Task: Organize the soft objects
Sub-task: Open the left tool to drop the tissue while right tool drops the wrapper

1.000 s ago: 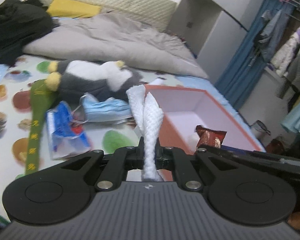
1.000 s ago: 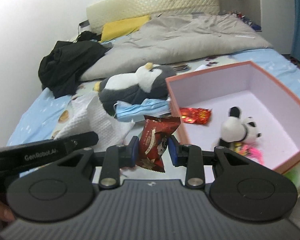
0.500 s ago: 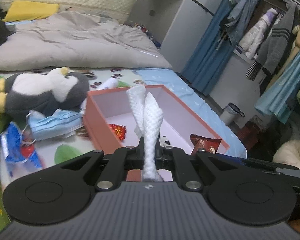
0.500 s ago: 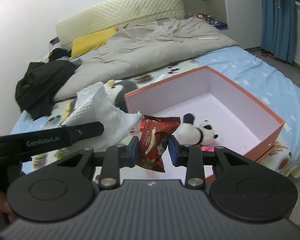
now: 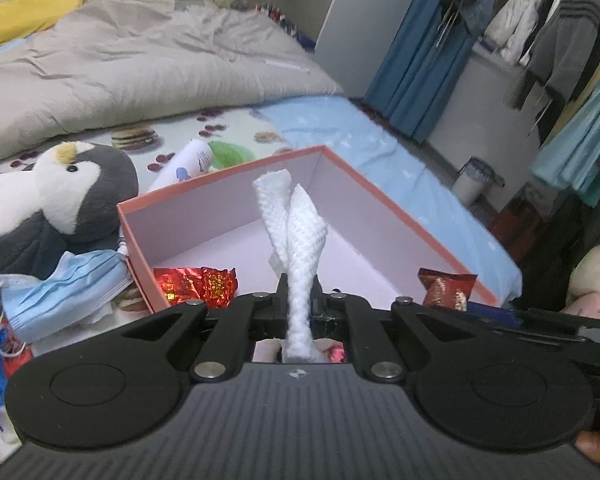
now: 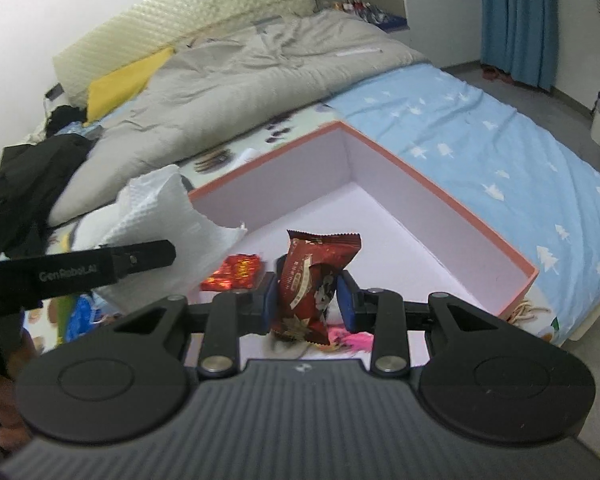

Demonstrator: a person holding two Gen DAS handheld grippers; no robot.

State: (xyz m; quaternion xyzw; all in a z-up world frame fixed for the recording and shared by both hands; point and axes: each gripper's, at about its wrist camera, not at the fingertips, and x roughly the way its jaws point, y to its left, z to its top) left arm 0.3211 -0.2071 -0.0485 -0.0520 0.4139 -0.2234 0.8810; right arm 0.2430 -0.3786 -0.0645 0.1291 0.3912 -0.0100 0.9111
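My left gripper (image 5: 298, 300) is shut on a white paper towel (image 5: 296, 232) and holds it over the near edge of the open pink box (image 5: 228, 176). My right gripper (image 6: 306, 300) is shut on a dark red snack packet (image 6: 312, 280), also over the box (image 6: 440, 196). The packet shows at the right in the left wrist view (image 5: 446, 286). The towel (image 6: 168, 216) and left gripper show at the left in the right wrist view. A shiny red packet (image 5: 196, 284) lies inside the box; it also shows in the right wrist view (image 6: 236, 270).
A penguin plush (image 5: 48, 200) and a blue face mask (image 5: 64, 292) lie left of the box on the bed. A grey duvet (image 5: 140, 68) covers the back. A white tube (image 5: 188, 164) lies behind the box. Black clothes (image 6: 24, 184) sit at far left.
Both grippers have moved right and forward over the box with their loads still held. The small panda plush seen earlier in the box is now hidden beneath the right gripper.
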